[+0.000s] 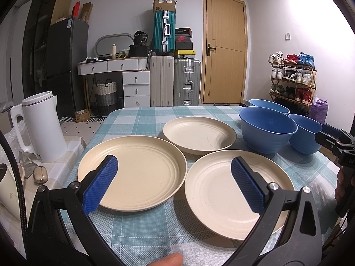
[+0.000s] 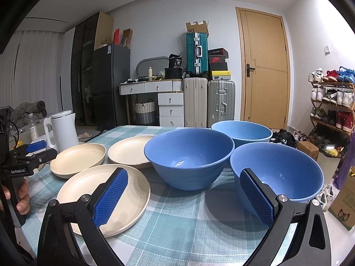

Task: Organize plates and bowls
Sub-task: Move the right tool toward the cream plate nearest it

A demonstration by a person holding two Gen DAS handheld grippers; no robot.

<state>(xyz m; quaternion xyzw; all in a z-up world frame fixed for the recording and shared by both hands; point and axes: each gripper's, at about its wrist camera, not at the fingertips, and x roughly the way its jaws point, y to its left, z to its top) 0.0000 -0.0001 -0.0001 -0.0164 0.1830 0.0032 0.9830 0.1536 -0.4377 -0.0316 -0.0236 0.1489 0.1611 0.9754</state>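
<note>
Lower frame: left gripper [image 1: 174, 185] spread wide, empty, hovering over two near cream plates [image 1: 133, 173], touching neither. Right gripper [image 2: 184, 196] equally wide, empty, between the near plate [image 2: 104, 197] and near blue bowl [image 2: 277, 173]. Probably light, stiff, slick; best pinched at the rim. Centre, farther: third plate [image 1: 199, 136], two more bowls [image 2: 188, 157].
</note>
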